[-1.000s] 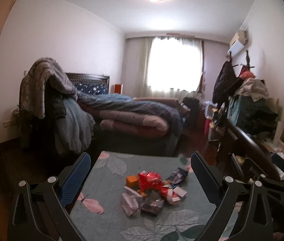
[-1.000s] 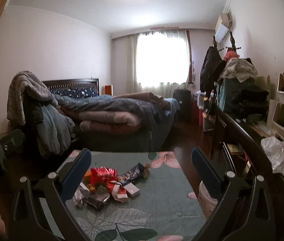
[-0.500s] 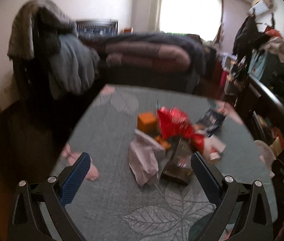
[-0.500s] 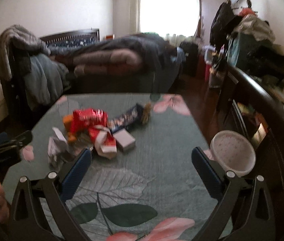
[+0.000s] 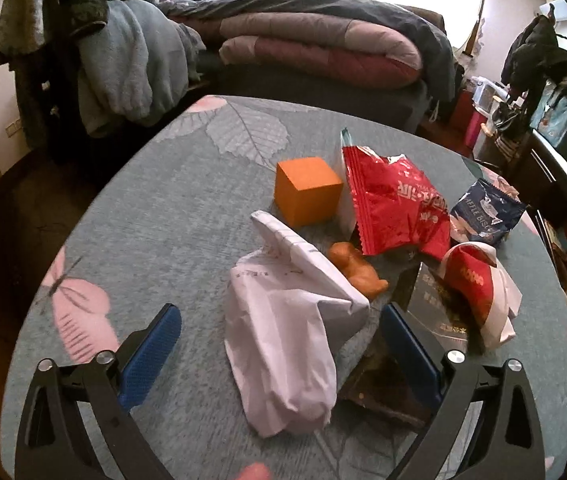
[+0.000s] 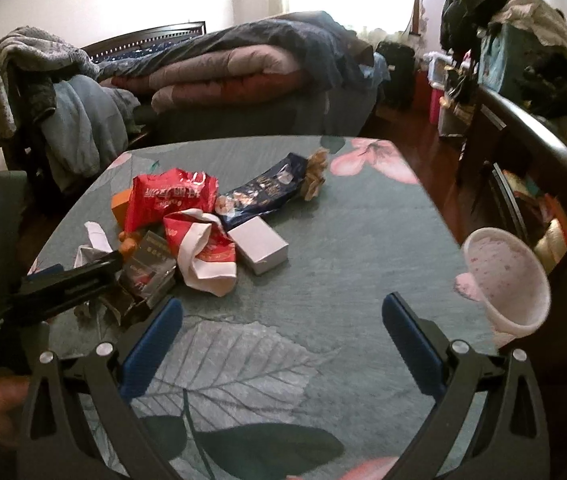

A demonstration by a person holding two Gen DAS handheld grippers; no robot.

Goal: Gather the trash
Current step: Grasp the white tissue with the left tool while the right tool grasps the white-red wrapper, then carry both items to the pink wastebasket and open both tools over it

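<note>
A pile of trash lies on the green leaf-print table (image 5: 163,208). In the left wrist view my open left gripper (image 5: 281,344) straddles a crumpled white paper (image 5: 283,340), its jaws on either side and apart from it. Beyond lie an orange box (image 5: 307,190), a red snack bag (image 5: 395,204), a blue biscuit wrapper (image 5: 487,212), a red-and-white wrapper (image 5: 479,284) and a dark packet (image 5: 435,304). My right gripper (image 6: 283,340) is open and empty over bare tablecloth; the pile (image 6: 187,224) is ahead left of it. The left gripper's body (image 6: 59,288) shows there.
A pink-and-white bin (image 6: 507,280) stands off the table's right edge. A small white box (image 6: 259,244) and a brown scrunchie (image 6: 315,176) lie on the table. A bed with folded quilts (image 6: 243,68), a clothes-draped chair (image 5: 111,60) and a dark cabinet (image 6: 543,152) surround it.
Both grippers have tilted down and moved in over the table. The left one has closed in on the white paper, which now sits between its jaws.
</note>
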